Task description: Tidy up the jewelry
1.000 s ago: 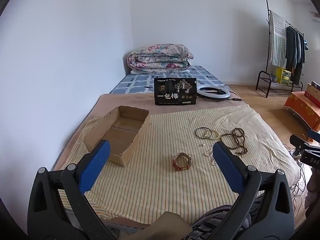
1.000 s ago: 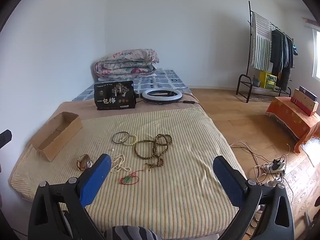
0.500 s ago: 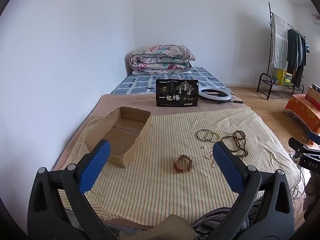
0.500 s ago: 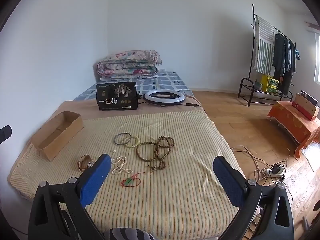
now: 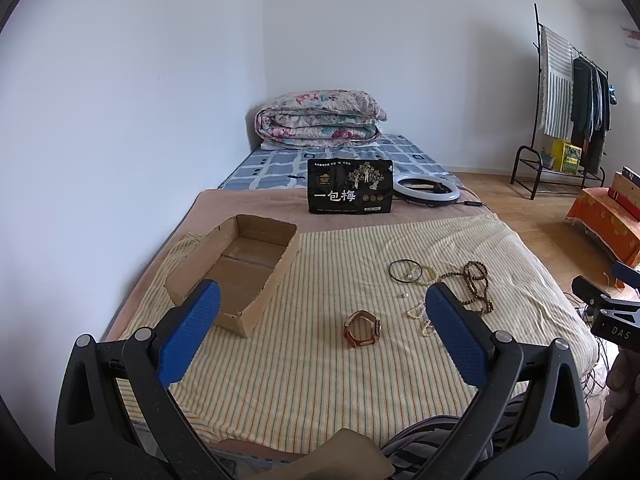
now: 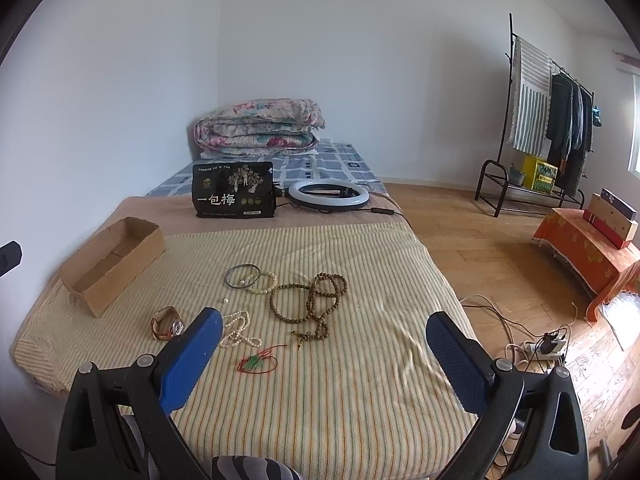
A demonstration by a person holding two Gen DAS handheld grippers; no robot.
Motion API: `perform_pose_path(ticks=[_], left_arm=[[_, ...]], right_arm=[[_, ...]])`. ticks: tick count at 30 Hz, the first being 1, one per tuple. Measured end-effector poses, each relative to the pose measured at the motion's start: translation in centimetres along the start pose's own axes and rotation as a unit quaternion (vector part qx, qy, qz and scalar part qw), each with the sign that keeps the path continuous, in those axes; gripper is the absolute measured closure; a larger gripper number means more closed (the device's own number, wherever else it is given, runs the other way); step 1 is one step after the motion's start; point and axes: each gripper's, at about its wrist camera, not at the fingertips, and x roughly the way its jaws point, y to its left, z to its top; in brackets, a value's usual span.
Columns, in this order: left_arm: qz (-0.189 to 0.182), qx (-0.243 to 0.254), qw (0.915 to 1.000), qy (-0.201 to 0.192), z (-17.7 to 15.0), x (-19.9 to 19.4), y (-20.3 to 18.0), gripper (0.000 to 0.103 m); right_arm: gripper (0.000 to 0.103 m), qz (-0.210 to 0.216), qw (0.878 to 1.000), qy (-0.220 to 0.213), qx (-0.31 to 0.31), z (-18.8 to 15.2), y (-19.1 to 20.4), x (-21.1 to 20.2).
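Note:
Jewelry lies on a striped cloth on the bed. A brown-strap watch (image 5: 362, 329) (image 6: 167, 323), a dark bangle (image 5: 405, 270) (image 6: 241, 275), a cream bead bracelet (image 6: 264, 283), a long brown bead necklace (image 6: 312, 303) (image 5: 474, 284), a white pearl strand (image 6: 236, 330) and a red cord with a green pendant (image 6: 258, 363). An open empty cardboard box (image 5: 236, 270) (image 6: 110, 266) stands at the left. My left gripper (image 5: 320, 334) is open and empty, above the near edge, short of the watch. My right gripper (image 6: 324, 358) is open and empty, over the near right part of the cloth.
A black snack bag (image 5: 350, 192) stands upright behind the cloth, a ring light (image 5: 430, 189) beside it, a folded quilt (image 5: 320, 124) at the far end. A clothes rack (image 6: 548, 120), an orange-covered stand (image 6: 592, 256) and floor cables (image 6: 532, 344) lie to the right.
Both views have shifted slightly, so the bed and jewelry sit a little lower and nearer in frame. Both grippers stay open and nothing on the bed has moved.

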Motion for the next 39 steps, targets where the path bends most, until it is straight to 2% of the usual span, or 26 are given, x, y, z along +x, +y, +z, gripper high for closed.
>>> perform_pose_path(ticks=[39], left_arm=[[-0.002, -0.001, 1.0, 0.002, -0.17, -0.07, -0.07, 0.0]], right_arm=[[0.0, 0.008, 1.0, 0.006, -0.003, 0.05, 0.16, 0.54]])
